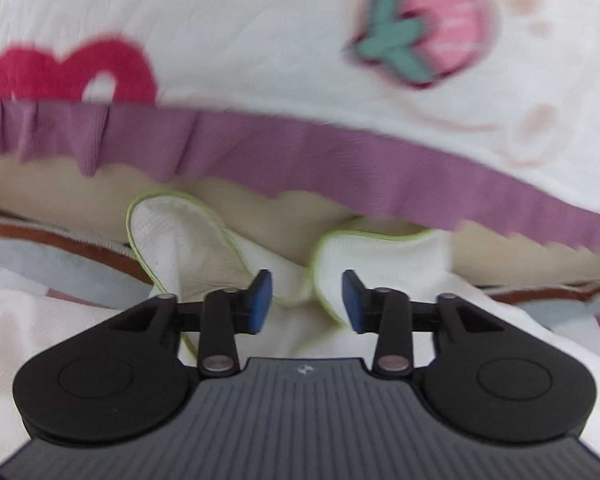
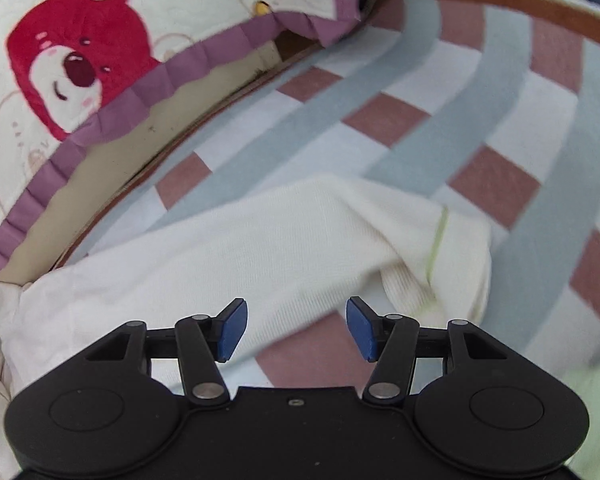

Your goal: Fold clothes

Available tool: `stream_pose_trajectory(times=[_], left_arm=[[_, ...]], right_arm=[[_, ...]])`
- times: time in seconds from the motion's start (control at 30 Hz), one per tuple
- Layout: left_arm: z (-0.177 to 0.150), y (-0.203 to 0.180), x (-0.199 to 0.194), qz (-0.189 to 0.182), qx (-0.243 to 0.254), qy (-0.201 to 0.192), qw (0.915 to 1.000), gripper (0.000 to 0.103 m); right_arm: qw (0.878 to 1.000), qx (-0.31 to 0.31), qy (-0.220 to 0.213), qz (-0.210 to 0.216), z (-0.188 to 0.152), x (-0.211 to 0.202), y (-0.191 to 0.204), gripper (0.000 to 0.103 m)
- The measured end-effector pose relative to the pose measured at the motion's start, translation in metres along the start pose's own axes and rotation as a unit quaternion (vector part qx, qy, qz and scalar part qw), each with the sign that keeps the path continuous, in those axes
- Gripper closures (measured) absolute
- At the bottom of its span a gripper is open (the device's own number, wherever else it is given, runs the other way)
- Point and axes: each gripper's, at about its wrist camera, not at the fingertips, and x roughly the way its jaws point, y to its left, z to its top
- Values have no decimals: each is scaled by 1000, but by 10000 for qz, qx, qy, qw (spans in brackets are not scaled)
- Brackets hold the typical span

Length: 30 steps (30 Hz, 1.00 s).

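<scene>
Both tongs, left and right, stand parted and grip nothing, low in their frames over the cream garment spread on the checked bed cover, centre frame.

Cream garment, perhaps half-folded, on bedspread.

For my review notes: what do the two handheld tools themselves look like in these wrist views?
Both match: the left tool and right tool have black linkage arms with silver pivot pins, two rounded black lobes, and blue rectangular pads on the fingertips. The left's ribbed grey body bears a small white logo. No cables or sleeves show.
</scene>
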Motion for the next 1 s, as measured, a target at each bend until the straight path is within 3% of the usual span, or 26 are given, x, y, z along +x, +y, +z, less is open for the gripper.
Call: stream_pose_trajectory(times=[0.07, 0.13, 0.2, 0.3, 0.37, 0.4, 0.43, 0.47, 0.5, 0.57, 0.6, 0.7, 0.73, 0.8, 0.87, 1.0], left_arm=[[-13, -21, -21, -450, 300, -22, 9985, 59], [-30, -46, -37, -1033, 710, 47, 9921, 57], [-50, -75, -47, -1797, 1271, 244, 9752, 56], [-73, -140, -40, -2395, 1948, 479, 9499, 55], [-83, -163, -35, -2510, 2151, 554, 9422, 54], [-87, -166, -32, -2529, 2237, 609, 9393, 54], [-91, -171, -26, -2499, 2323, 655, 9377, 54], [-96, -177, -19, -2460, 2408, 699, 9363, 54], [-100, -184, -13, -2407, 2491, 737, 9352, 54], [-102, -186, -8, -2317, 2549, 766, 9357, 54], [-102, -185, -11, -2325, 2533, 779, 9358, 54], [-98, -178, -21, -2368, 2506, 860, 9347, 54], [-99, -177, -20, -2376, 2517, 949, 9334, 54], [-103, -177, -14, -2395, 2512, 1130, 9310, 54], [-109, -177, -11, -2386, 2515, 1201, 9303, 53], [-110, -176, -16, -2338, 2469, 1176, 9330, 51]], right_arm=[[9993, 333, 60, -144, -13, 4, -8, 42], [9958, 543, -184, -712, -27, 6, -13, 42], [9864, 902, -572, -1253, -36, 3, -22, 41], [9780, 1208, -1016, -1363, -36, 4, -39, 40], [9764, 1105, -1249, -1372, -28, 10, -47, 33], [9787, 737, -1277, -1429, -20, 17, -47, 33], [9800, 99, -1242, -1551, -8, 27, -41, 45], [9769, -416, -1255, -1681, 2, 34, -34, 81], [9731, -726, -1326, -1739, 14, 35, -28, 98], [9662, -940, -1658, -1734, 40, 23, -19, 96], [9566, -1221, -1876, -1866, 51, 15, -13, 96], [9322, -1663, -1726, -2710, 86, 12, -14, 86], [9301, -1531, -1453, -3007, 95, 16, -24, 71], [9281, -1149, -1212, -3329, 102, 16, -43, 72], [9245, -903, -1353, -3448, 96, 9, -53, 65], [9372, -948, -1436, -3033, 71, 7, -38, 62]])
